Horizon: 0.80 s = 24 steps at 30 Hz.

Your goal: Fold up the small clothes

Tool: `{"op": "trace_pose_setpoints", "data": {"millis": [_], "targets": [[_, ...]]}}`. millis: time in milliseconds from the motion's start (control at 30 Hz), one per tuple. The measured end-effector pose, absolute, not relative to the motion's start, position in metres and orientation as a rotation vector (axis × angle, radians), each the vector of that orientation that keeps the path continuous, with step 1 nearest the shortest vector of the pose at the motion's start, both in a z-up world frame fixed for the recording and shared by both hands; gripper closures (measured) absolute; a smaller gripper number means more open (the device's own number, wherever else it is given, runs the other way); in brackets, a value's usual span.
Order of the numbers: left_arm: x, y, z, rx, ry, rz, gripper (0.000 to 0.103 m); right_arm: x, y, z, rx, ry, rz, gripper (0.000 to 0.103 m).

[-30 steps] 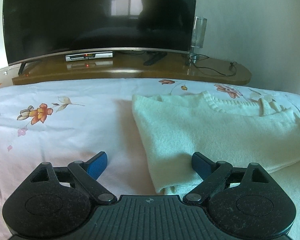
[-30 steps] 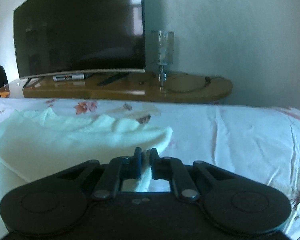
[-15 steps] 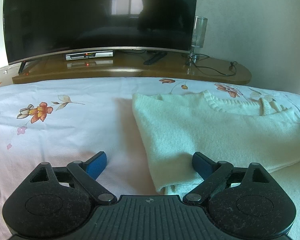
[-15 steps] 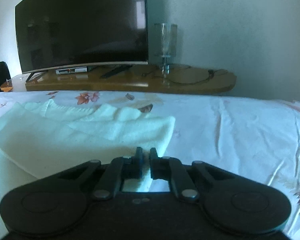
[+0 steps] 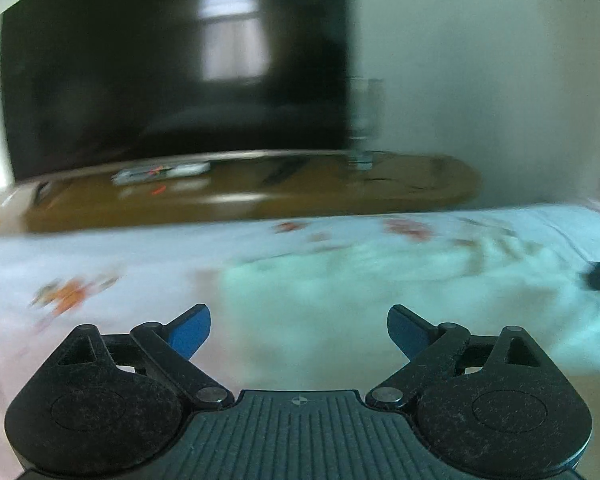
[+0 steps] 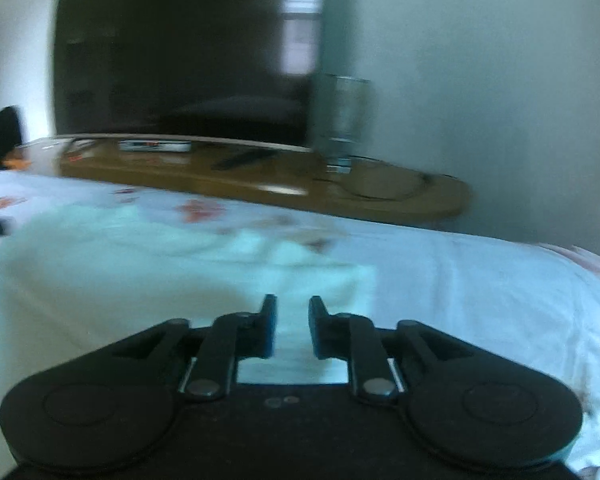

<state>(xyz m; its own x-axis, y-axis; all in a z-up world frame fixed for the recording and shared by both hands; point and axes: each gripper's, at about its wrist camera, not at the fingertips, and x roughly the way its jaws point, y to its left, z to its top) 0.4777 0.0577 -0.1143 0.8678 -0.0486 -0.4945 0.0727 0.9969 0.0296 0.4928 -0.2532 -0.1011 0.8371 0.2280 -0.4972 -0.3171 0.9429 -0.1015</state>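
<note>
Pale green sweater [image 6: 148,280] lies flat on the flowered bedsheet [image 6: 480,280], folded once by the look of it; long axis runs approx 9-to-3 across both views, neckline side toward 12, facing the TV [image 6: 180,60]. Right gripper [image 6: 292,326] sits over its 3 o'clock end, jaws opening, pads clear of the cloth, nothing gripped. Left gripper [image 5: 299,334] is spread wide and empty over the 9 o'clock edge; sweater [image 5: 340,300] spreads toward 1–2 o'clock from it. Both are abt equally near; next fold prob. goes across that axis.
</note>
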Motion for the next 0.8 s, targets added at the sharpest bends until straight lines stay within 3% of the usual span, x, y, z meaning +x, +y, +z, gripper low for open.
{"op": "trace_pose_setpoints", "data": {"millis": [133, 200, 267, 367, 600, 633, 667, 733, 800], "targets": [[0.497, 0.024, -0.143, 0.155, 0.657, -0.089, 0.008, 0.493, -0.212, -0.120, -0.229, 0.590, 0.357, 0.085], [0.496, 0.043, -0.143, 0.077, 0.684, -0.080, 0.008, 0.493, -0.215, -0.125, -0.248, 0.594, 0.330, 0.085], [0.489, 0.060, -0.144, 0.101, 0.689, -0.016, 0.000, 0.493, -0.235, -0.120, -0.229, 0.603, 0.230, 0.085], [0.480, 0.084, -0.145, 0.009, 0.705, -0.007, 0.000, 0.489, -0.274, -0.121, -0.169, 0.614, 0.179, 0.082], [0.385, 0.120, -0.132, -0.121, 0.726, -0.033, 0.001, 0.434, -0.301, -0.083, 0.020, 0.648, 0.283, 0.074], [0.365, 0.125, -0.132, -0.149, 0.734, -0.055, 0.008, 0.421, -0.313, -0.082, 0.081, 0.669, 0.295, 0.074], [0.343, 0.131, -0.131, -0.172, 0.750, -0.070, 0.021, 0.402, -0.328, -0.081, 0.154, 0.690, 0.304, 0.072], [0.310, 0.140, -0.136, -0.188, 0.809, -0.074, 0.034, 0.369, -0.346, -0.083, 0.232, 0.742, 0.332, 0.072], [0.272, 0.141, -0.136, -0.164, 0.829, -0.074, 0.034, 0.329, -0.359, -0.086, 0.283, 0.774, 0.324, 0.072]]}}
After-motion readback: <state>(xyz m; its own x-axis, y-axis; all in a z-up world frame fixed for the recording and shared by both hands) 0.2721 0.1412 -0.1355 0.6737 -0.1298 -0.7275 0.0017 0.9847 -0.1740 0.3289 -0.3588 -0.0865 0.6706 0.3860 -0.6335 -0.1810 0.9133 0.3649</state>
